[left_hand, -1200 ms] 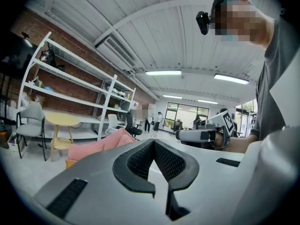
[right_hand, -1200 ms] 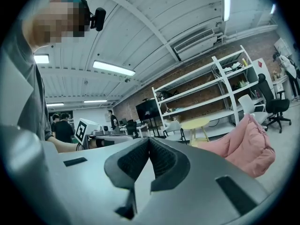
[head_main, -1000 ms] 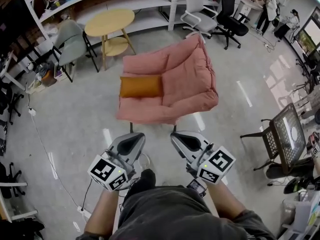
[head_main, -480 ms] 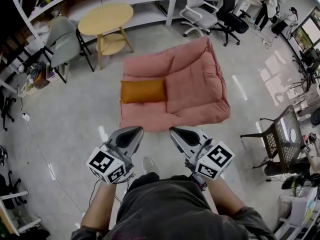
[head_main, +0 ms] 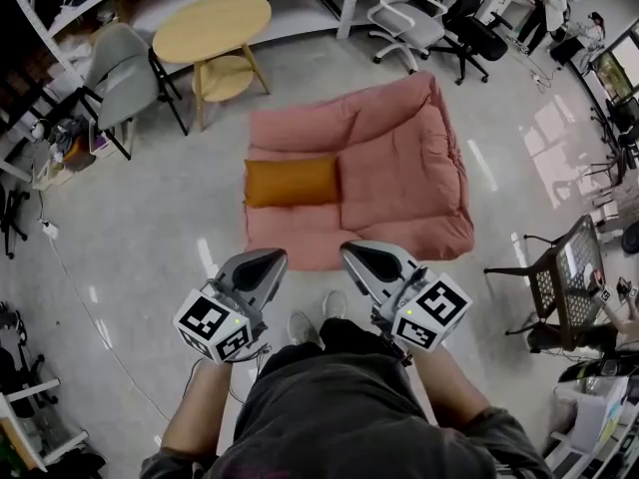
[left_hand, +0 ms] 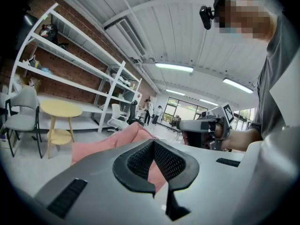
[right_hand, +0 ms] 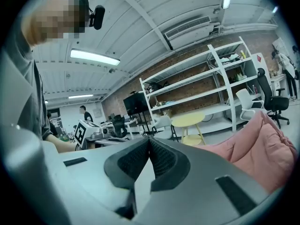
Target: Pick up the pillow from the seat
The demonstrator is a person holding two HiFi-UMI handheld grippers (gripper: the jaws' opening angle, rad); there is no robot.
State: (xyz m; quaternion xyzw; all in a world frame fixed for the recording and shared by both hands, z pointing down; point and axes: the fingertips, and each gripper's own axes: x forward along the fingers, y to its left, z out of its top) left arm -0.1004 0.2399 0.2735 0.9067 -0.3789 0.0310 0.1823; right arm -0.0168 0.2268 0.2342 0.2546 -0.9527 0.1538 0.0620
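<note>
An orange pillow lies on the left part of a pink cushioned seat on the floor. My left gripper is shut with nothing in it, its tip over the seat's front edge, a short way short of the pillow. My right gripper is also shut and empty, level with the left one and right of the pillow. In the left gripper view the jaws meet in front of the pink seat. In the right gripper view the jaws meet, with the seat at the right. The pillow shows in neither gripper view.
A round yellow table and a grey chair stand beyond the seat at the left, a white office chair behind it. A black mesh chair is at the right. White shelving lines the back wall.
The person has walked toward the seat, so it and the pillow are nearer. Both grippers have gone forward with them up to the seat's front edge, jaws still shut.
</note>
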